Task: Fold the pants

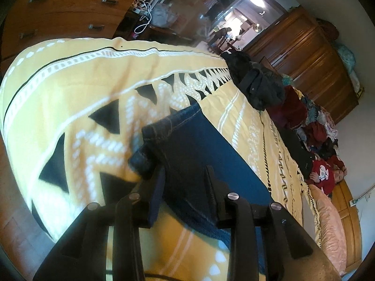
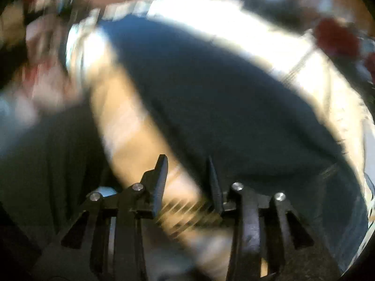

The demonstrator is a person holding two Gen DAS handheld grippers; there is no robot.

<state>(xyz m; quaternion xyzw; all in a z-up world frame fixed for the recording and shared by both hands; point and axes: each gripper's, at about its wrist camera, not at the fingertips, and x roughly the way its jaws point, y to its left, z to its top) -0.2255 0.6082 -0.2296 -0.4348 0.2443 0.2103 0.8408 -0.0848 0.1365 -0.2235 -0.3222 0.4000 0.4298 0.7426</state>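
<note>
Dark blue jeans [image 1: 199, 149] lie on a yellow bedspread [image 1: 77, 89] with white and black patterns. In the left wrist view my left gripper [image 1: 185, 175] is open, its two fingers standing either side of the jeans' hem end, with denim between them. The right wrist view is heavily blurred. It shows the jeans [image 2: 222, 98] as a broad dark shape across the bedspread [image 2: 131, 140]. My right gripper [image 2: 187, 166] is open, over the bedspread just beside the jeans' edge, holding nothing.
A pile of dark clothes [image 1: 257, 82] and more mixed clothing [image 1: 311, 128] lie along the bed's far side. A child in a red top [image 1: 323, 175] lies near a pink pillow [image 1: 328, 229]. Wooden drawers [image 1: 61, 11] and a wardrobe [image 1: 304, 53] surround the bed.
</note>
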